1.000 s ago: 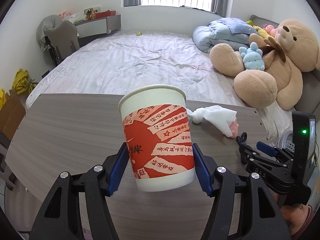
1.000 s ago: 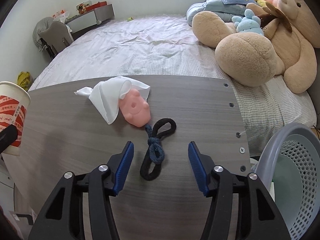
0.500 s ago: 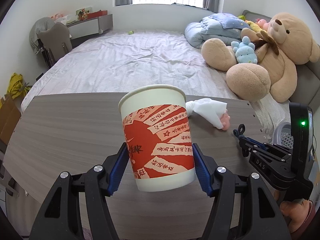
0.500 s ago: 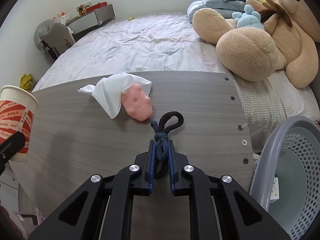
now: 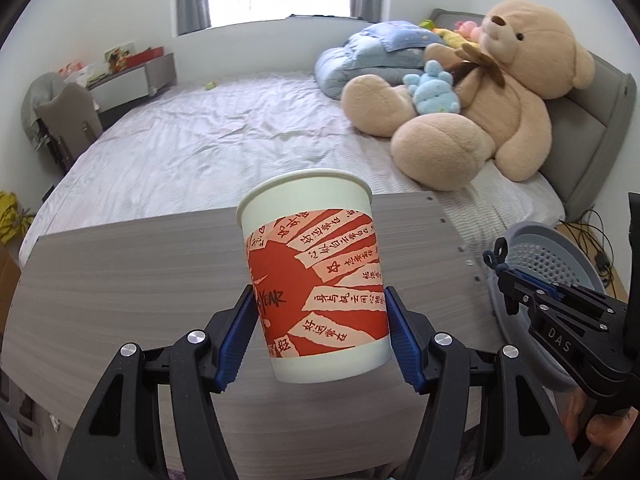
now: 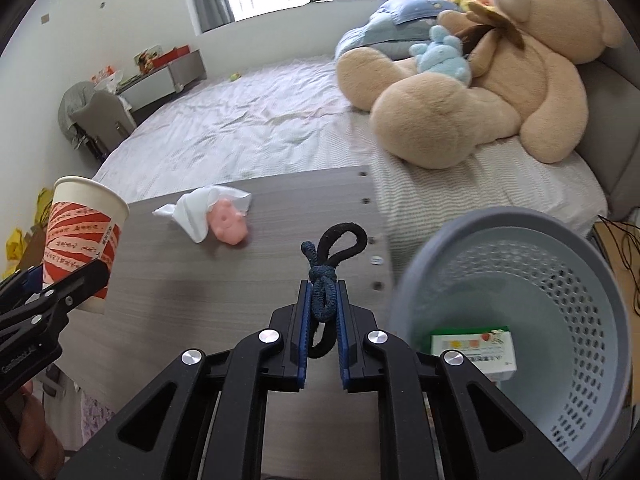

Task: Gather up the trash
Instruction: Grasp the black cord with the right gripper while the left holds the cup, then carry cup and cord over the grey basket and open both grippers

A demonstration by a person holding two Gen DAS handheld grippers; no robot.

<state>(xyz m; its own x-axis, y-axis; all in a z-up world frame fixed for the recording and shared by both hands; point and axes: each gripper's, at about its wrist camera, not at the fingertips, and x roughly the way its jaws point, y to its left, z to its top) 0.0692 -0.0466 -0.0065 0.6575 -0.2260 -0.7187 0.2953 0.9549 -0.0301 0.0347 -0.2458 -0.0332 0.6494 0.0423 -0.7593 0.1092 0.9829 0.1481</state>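
Right wrist view: the right gripper [image 6: 323, 300] is clamped on a knotted hair tie [image 6: 326, 276], its loops sticking out past the blue pads over the table [image 6: 200, 280]. The bin [image 6: 516, 304] sits at about 3 o'clock from the pads, below the table edge, mouth open toward the camera, with a small carton [image 6: 472, 350] already lying inside. At 10 o'clock on the table a tissue [image 6: 196, 212] lies draped over a pink toy [image 6: 228, 226], well apart from the pads.

In the left wrist view the left gripper [image 5: 320, 336] holds a paper cup [image 5: 316, 276] upright between its pads, lifted clear of the table; the bin [image 5: 548, 252] shows at 3 o'clock, partly behind the other gripper.

The step in hand looks like carrying the tie to the bin. To do it well, keep the pads tight until the loops hang fully inside the rim, not over the table edge; a soft tie may cling to the ribbed pads, so open wide and low over the bin's middle. The cup should follow with its mouth level, in case liquid is left in it, and the two grippers should stay clear of each other at the rim. The tissue is left for later.
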